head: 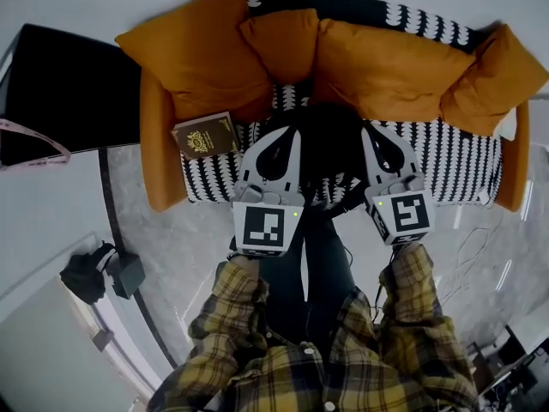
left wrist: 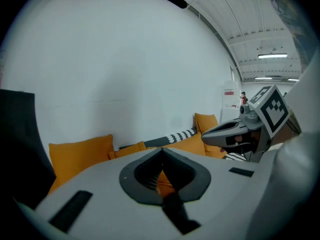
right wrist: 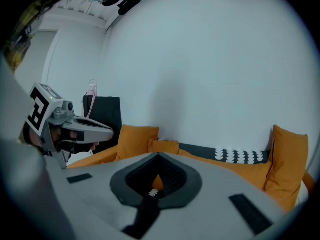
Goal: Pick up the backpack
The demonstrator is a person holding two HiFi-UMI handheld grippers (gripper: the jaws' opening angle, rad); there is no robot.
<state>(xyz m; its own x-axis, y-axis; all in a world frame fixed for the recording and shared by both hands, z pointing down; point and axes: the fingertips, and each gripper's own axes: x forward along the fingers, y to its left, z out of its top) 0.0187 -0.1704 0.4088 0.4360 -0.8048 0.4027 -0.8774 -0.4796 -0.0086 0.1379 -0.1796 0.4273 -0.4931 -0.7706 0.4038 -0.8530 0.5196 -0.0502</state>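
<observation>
A black backpack (head: 330,140) sits on the black-and-white seat of a sofa (head: 459,157) with orange cushions, and a dark strap hangs over the front edge. My left gripper (head: 281,134) is at the backpack's left side and my right gripper (head: 378,132) at its right, both pointing at the sofa. Both are shut with nothing between the jaws. In the left gripper view the shut left gripper (left wrist: 161,151) faces the cushions, with the right gripper (left wrist: 235,130) beside it. The right gripper view shows the shut right gripper (right wrist: 159,156) and the left gripper (right wrist: 75,126). The backpack is hidden in both gripper views.
A brown book (head: 206,136) lies on the seat's left end. A black panel (head: 60,84) stands left of the sofa. A small black device (head: 103,271) and thin cables (head: 480,247) lie on the marble floor. A white wall rises behind the sofa.
</observation>
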